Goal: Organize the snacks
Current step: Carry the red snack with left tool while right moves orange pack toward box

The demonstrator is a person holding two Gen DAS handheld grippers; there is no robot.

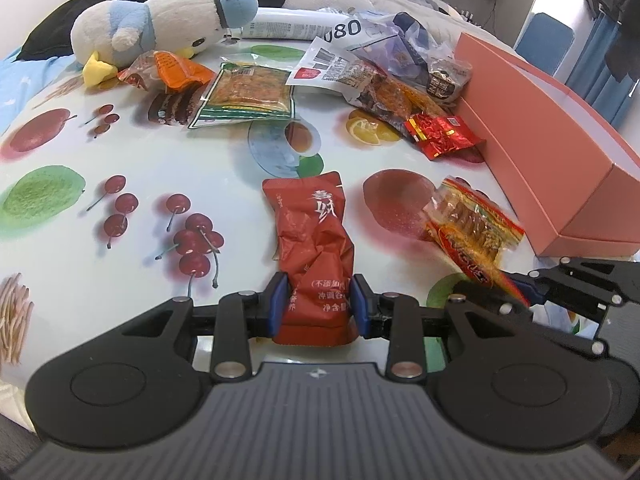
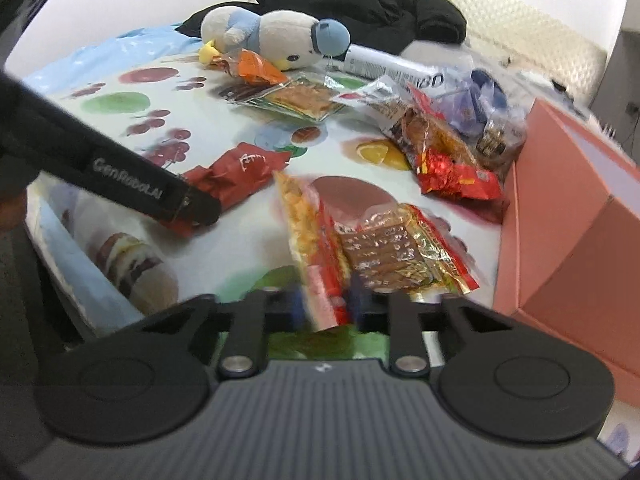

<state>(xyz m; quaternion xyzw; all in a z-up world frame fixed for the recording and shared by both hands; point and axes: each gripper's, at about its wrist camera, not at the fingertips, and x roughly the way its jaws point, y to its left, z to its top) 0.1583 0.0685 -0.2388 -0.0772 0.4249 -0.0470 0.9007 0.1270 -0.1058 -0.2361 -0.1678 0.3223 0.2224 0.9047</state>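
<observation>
My left gripper (image 1: pixel 319 304) is shut on a dark red snack packet (image 1: pixel 314 240) that lies on the fruit-print tablecloth (image 1: pixel 120 152); it also shows in the right wrist view (image 2: pixel 236 176). My right gripper (image 2: pixel 324 306) is shut on a yellow-and-red snack bag (image 2: pixel 316 236), seen blurred; the same bag shows in the left wrist view (image 1: pixel 472 228), beside the right gripper (image 1: pixel 516 284). A pink open box (image 1: pixel 560 152) stands at the right, also in the right wrist view (image 2: pixel 568 208).
Several more snack packets lie at the back: a green-edged one (image 1: pixel 248 96), an orange one (image 1: pixel 168 70), a red foil one (image 1: pixel 440 134), a pile (image 1: pixel 384 80). A plush toy (image 1: pixel 160 24) and white tube (image 1: pixel 296 26) lie behind.
</observation>
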